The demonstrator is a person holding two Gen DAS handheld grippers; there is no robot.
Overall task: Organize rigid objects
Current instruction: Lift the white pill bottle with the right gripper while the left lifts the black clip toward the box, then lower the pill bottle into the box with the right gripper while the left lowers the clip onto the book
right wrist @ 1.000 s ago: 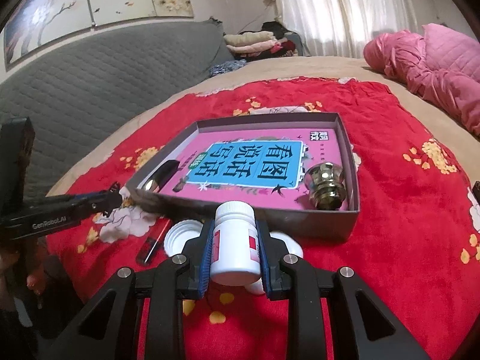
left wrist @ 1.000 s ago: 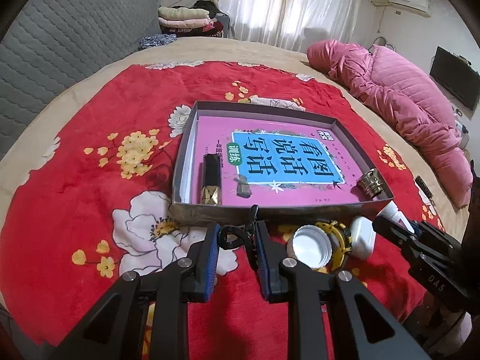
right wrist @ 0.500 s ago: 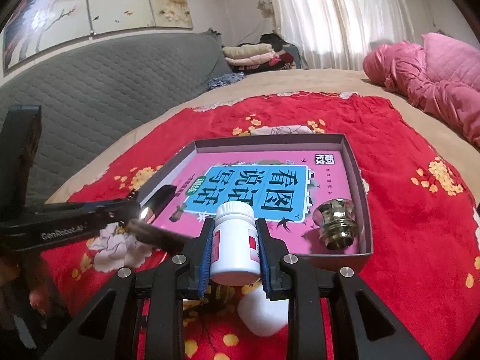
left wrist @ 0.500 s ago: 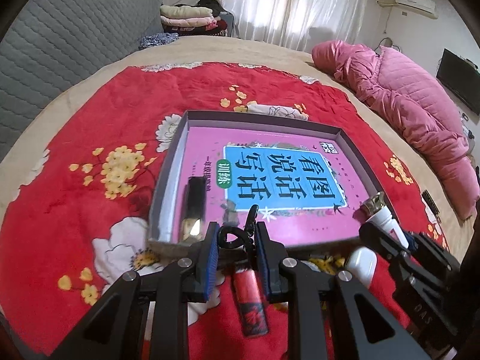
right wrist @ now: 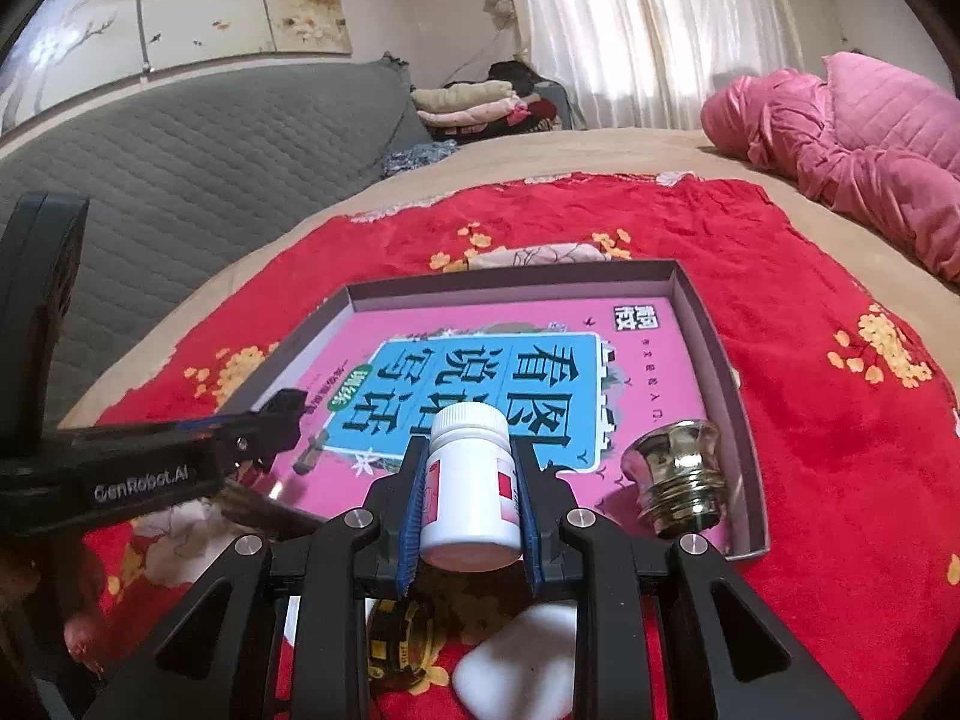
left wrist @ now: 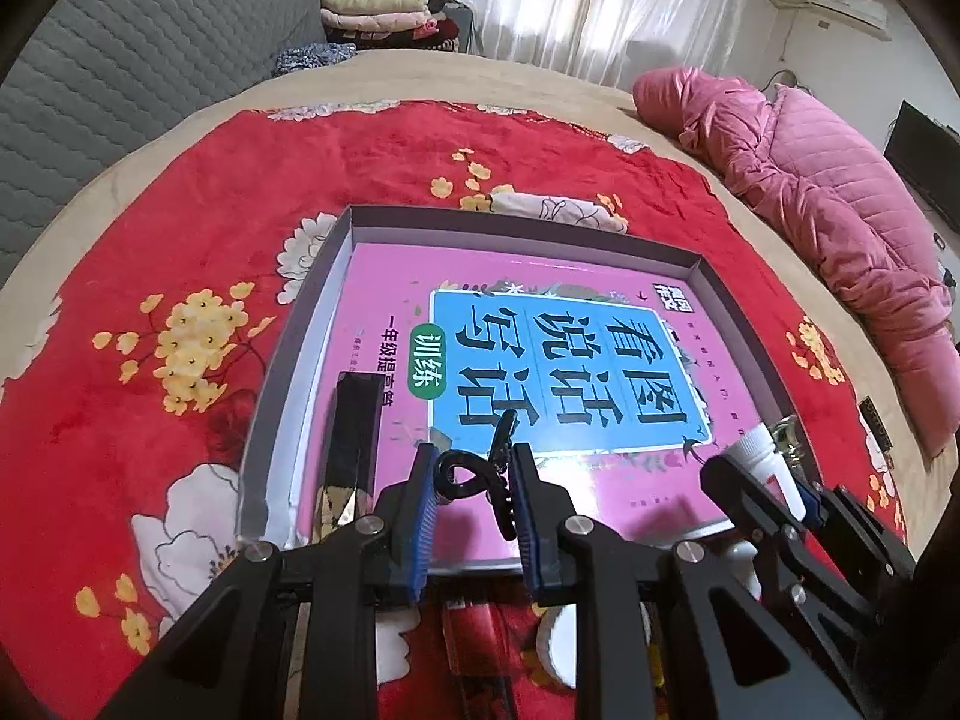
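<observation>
Grippers (left wrist: 472, 468) now over tray (left wrist: 744, 288)

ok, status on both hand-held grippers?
Left hand-held gripper shut on black clip, over tray. Right hand-held gripper shut on white pill bottle, near tray's front edge. Nothing blocking.

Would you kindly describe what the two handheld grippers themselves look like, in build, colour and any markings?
Both are black, angular two-finger tools. The left gripper has blue ribbed pads lining its fingers and silver screw heads along the linkage arms. The right gripper is built the same way, with matching blue pads and silver screws. White lettering reading GenRobot.AI runs along the left gripper's side in the right wrist view. No cables or sleeves show.
</observation>
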